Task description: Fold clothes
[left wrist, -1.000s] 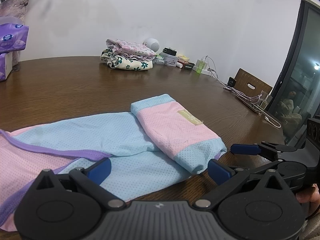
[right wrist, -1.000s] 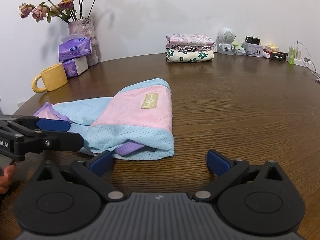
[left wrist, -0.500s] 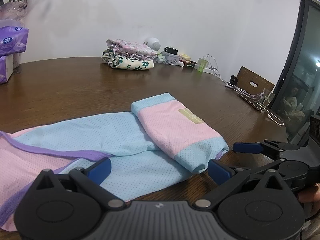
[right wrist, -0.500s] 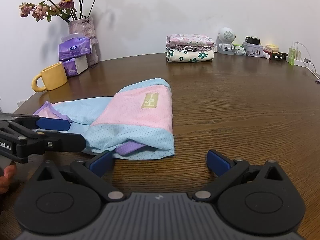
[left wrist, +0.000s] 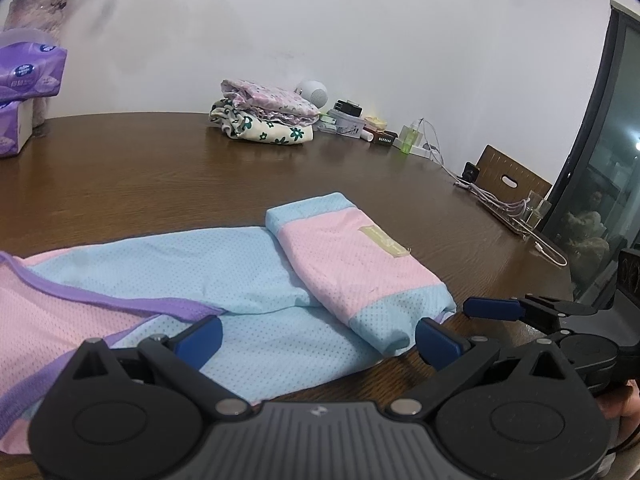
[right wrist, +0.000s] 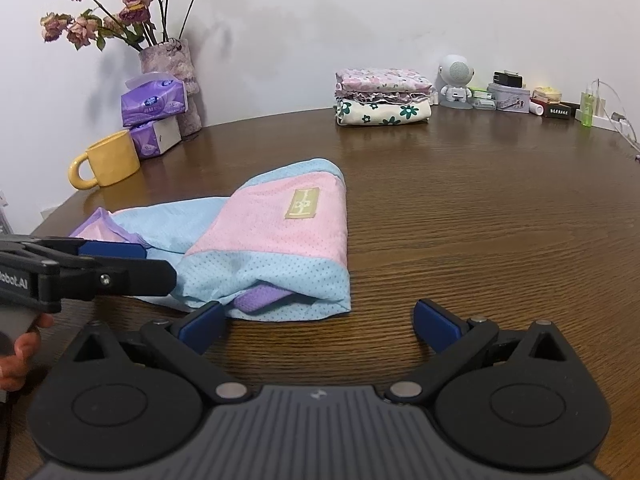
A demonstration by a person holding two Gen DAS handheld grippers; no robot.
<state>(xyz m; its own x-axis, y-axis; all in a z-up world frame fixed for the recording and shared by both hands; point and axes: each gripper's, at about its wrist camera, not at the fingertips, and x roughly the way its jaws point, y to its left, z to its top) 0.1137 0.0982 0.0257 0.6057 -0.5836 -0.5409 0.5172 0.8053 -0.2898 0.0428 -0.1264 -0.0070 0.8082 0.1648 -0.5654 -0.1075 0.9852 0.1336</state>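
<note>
Pink-and-blue garment (right wrist: 280,240) lies on table (right wrist: 480,240) partly folded, one end doubled over, rest still spread flat; left gripper (left wrist: 318,334) and right gripper (right wrist: 316,320) both spread, empty; two folded pieces (right wrist: 384,96) stacked far side.

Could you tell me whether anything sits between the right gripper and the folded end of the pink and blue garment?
Nothing visible does: only bare table lies between the open right gripper and the garment.

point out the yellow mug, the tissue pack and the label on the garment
mug (right wrist: 114,159), right wrist view, on its side wall
tissue pack (right wrist: 154,101), right wrist view, on its purple front
label (right wrist: 303,203), right wrist view, on the middle of the tan patch on the pink panel
</note>
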